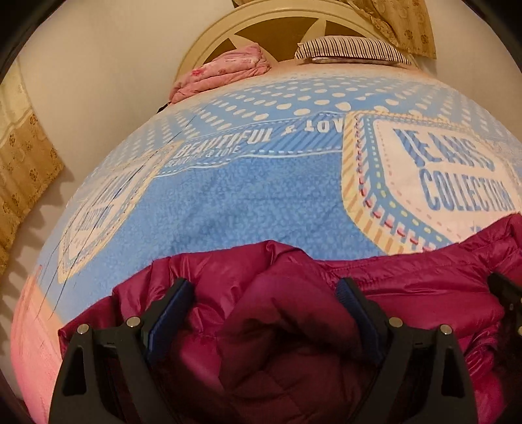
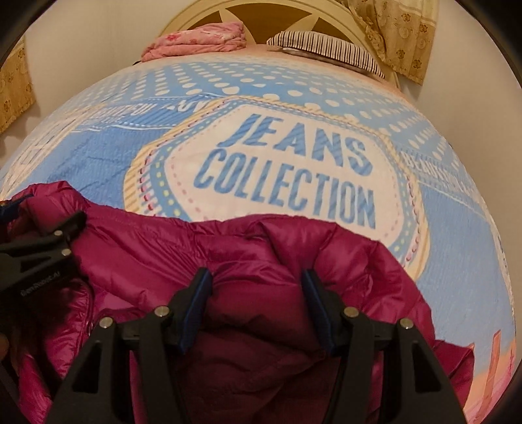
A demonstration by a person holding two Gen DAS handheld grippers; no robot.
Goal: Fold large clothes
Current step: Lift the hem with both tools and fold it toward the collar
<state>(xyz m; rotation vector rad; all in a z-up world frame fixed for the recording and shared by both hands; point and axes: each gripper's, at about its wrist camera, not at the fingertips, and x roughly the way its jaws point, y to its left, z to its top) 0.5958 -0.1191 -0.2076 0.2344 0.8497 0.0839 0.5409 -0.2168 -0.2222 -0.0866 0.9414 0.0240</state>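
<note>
A magenta puffer jacket [image 1: 293,326] is lying bunched at the near edge of a bed, on a blue blanket [image 1: 261,195] printed "JEANS COLLECTION". The left gripper [image 1: 264,293] is hovering over the jacket with its fingers [image 1: 169,313] spread wide, padded fabric bulging between them. The right gripper [image 2: 257,283] is likewise sitting with fingers [image 2: 195,303] spread around a fold. A pink quilt [image 2: 199,40] and striped pillow [image 2: 326,49] are resting by the headboard [image 1: 270,19].
</note>
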